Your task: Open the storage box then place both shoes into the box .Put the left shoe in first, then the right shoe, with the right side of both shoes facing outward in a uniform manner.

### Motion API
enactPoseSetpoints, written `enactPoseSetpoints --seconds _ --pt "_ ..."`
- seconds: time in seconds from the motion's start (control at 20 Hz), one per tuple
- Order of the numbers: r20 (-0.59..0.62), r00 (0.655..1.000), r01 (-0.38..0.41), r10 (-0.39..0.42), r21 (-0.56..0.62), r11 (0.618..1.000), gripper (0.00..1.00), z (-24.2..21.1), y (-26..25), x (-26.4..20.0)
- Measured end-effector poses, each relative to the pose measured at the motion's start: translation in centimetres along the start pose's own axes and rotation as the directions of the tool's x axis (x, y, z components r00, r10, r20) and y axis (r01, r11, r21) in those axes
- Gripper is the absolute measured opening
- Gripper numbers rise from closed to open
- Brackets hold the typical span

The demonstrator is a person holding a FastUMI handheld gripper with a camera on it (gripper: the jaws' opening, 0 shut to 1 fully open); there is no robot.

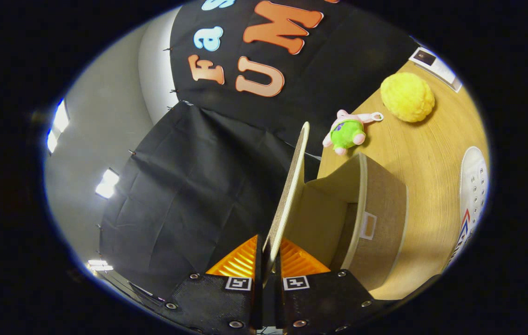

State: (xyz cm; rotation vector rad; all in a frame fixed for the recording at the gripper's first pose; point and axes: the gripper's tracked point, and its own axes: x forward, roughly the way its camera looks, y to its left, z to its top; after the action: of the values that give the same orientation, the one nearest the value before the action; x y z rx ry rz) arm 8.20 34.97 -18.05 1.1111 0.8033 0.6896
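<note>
The gripper (267,260) pinches the thin beige lid (290,186) of the tan fabric-covered storage box (375,218), both fingers pressed on the raised lid (seen edge-on). Beyond the box lie a pink-and-green plush toy (348,131) and a fuzzy yellow ball (407,97). Right of the box lies a white lace-up sneaker (472,190) on the wooden table (431,153).

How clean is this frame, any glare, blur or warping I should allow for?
Gripper view: strong fisheye bend, table tilted and curved; ceiling lights blown out; the lid pinched in the tool is sharp, as is the box; the shoe is stretched at the rim; soft shadow under the yellow ball.
</note>
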Motion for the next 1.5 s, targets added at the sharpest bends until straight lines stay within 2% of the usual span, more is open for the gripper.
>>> enactPoseSetpoints --seconds 0.45,0.8,0.95,1.25,1.5 --pt "-0.04 0.999 0.01 -0.015 -0.122 0.993 0.1 -1.4 7.1 6.4" --pt "-0.084 0.993 0.063 -0.077 -0.161 0.985 0.11 -5.1 10.6 15.7" --pt "-0.118 0.986 0.097 -0.117 -0.163 0.982 0.11 -7.3 10.2 19.3" --pt "-0.151 0.958 0.216 -0.245 -0.185 0.959 0.11 -11.0 7.3 23.5" --pt "-0.171 0.902 0.371 -0.397 -0.165 0.914 0.1 -12.5 2.4 24.7"
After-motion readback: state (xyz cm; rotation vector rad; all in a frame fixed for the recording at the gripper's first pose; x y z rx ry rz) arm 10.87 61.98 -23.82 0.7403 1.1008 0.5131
